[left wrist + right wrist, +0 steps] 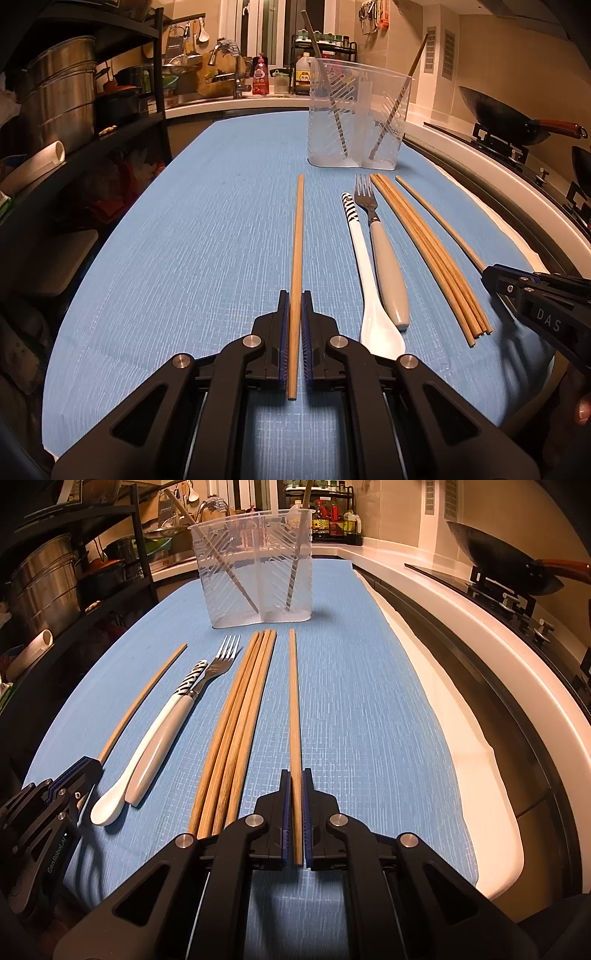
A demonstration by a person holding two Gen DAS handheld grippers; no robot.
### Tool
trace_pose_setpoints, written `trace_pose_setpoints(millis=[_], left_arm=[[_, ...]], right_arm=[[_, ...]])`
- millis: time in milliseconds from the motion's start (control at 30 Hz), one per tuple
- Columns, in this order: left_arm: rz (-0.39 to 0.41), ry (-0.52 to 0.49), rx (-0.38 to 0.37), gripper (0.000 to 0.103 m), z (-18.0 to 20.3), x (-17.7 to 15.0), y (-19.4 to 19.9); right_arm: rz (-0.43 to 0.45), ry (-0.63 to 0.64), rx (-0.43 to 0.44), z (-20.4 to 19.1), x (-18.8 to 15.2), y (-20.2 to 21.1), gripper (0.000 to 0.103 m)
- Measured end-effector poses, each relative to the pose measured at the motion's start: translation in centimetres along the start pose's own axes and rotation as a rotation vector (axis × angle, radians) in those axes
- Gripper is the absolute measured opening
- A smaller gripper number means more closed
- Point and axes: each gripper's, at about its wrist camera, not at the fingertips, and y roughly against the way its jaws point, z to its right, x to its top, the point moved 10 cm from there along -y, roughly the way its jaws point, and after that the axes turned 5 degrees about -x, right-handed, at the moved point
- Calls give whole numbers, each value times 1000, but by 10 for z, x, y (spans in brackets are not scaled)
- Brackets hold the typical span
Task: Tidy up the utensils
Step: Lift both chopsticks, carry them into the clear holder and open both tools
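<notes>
My left gripper [295, 299] is shut on a wooden chopstick [297, 236] that points away over the blue mat. My right gripper [295, 777] is shut on another wooden chopstick [294, 701]. Between them lie a bundle of several chopsticks [240, 716], a fork with a grey handle [207, 679] and a white spoon [122, 786]. The clear two-compartment holder [356, 114] stands at the far end with one chopstick in each compartment. The right gripper also shows in the left wrist view [495, 280], and the left gripper in the right wrist view [90, 770].
A black shelf rack with metal pots [59, 92] stands on the left. A stove with a wok [509, 118] runs along the right. A white counter edge [461, 709] borders the mat. A sink and bottles stand behind the holder.
</notes>
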Motion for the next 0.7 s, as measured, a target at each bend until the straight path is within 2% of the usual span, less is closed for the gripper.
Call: trace_pose_setpoints(millis=[200, 433, 700], left_arm=[[43, -5, 7, 6, -2, 12, 13], [120, -31, 3, 6, -4, 30, 46], [183, 8, -14, 6, -10, 56, 80]], right_arm=[[61, 19, -11, 4, 7, 20, 6], [150, 51, -29, 8, 23, 59, 6], [265, 76, -42, 14, 55, 112, 6]])
